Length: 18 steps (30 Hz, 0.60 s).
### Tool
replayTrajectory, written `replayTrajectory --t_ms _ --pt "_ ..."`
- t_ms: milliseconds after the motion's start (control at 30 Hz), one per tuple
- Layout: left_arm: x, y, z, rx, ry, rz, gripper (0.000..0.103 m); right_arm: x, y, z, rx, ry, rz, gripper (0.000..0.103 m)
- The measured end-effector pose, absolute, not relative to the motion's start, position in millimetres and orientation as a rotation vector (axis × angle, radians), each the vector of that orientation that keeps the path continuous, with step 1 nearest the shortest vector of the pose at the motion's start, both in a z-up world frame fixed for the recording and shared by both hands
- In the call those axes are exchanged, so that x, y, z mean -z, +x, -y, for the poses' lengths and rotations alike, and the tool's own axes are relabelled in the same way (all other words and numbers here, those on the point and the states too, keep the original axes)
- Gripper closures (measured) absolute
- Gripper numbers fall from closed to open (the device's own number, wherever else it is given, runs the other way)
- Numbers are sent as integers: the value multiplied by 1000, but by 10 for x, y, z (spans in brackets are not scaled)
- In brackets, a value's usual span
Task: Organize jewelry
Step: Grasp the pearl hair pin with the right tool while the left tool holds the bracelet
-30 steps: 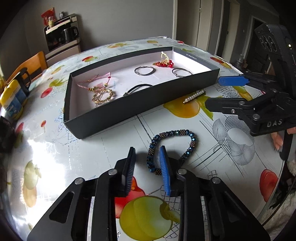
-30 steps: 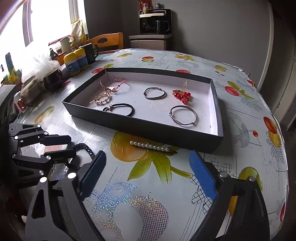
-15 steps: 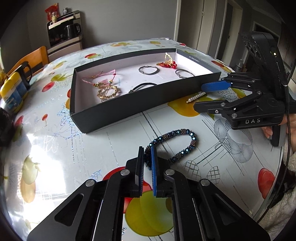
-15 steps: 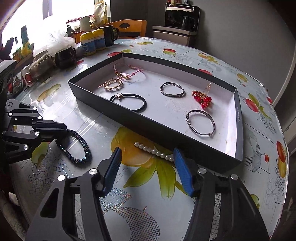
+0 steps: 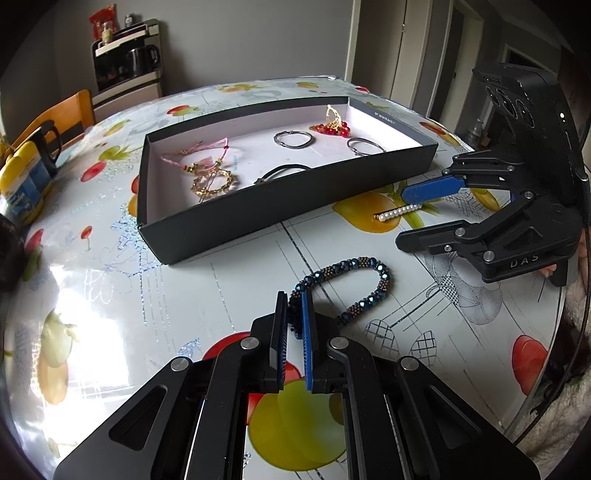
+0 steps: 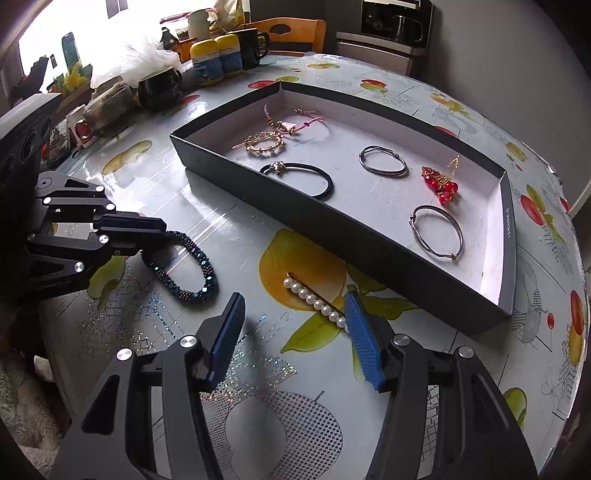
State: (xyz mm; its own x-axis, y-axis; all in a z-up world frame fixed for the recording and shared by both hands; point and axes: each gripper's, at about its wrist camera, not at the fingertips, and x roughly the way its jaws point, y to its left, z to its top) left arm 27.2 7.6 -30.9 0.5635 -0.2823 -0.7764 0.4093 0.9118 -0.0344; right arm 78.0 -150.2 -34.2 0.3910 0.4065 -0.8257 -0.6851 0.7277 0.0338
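My left gripper (image 5: pixel 294 314) is shut on the near end of a dark blue beaded bracelet (image 5: pixel 354 284), which lies on the tablecloth; it also shows in the right wrist view (image 6: pixel 184 266). My right gripper (image 6: pixel 291 314) is open, low over the table, with a pearl hair clip (image 6: pixel 316 304) just ahead of its right finger. The clip also shows in the left wrist view (image 5: pixel 399 213). Behind stands a black tray (image 5: pixel 280 218) with a white floor, holding a gold bracelet (image 5: pixel 214 182), a pink cord bracelet, a black hair tie (image 6: pixel 299 177), two silver bangles and red bead earrings (image 6: pixel 441 182).
A fruit-print tablecloth (image 5: pixel 110 295) covers the round table. Yellow-lidded jars (image 6: pixel 218 55), dark mugs (image 6: pixel 160 86) and clutter stand at the table's far side by a wooden chair (image 6: pixel 284 31). The table edge curves close on the right (image 5: pixel 546 350).
My left gripper closed on the beaded bracelet's end. My right gripper moved forward and down toward the pearl clip, staying open.
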Motion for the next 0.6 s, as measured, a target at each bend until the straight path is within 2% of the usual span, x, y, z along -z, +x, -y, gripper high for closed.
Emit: replayTrajectory --t_ms 67,200,267,400,467,600 --pt "309 269 -68 416 161 -883 96 346 777 1521 -697 -351 -929 63" --pt "310 247 -42 423 195 -879 96 353 757 1537 -671 -388 -908 77" --pt "308 231 -39 430 204 -881 96 350 742 1547 -660 -398 -906 92" --pt "308 216 -43 430 205 -876 96 346 671 1574 -644 -393 -897 97" --pt "294 221 -54 432 189 -873 96 319 658 1622 -632 -349 -889 103" --pt "214 210 -82 434 173 -848 96 289 629 1692 -623 -305 -883 103"
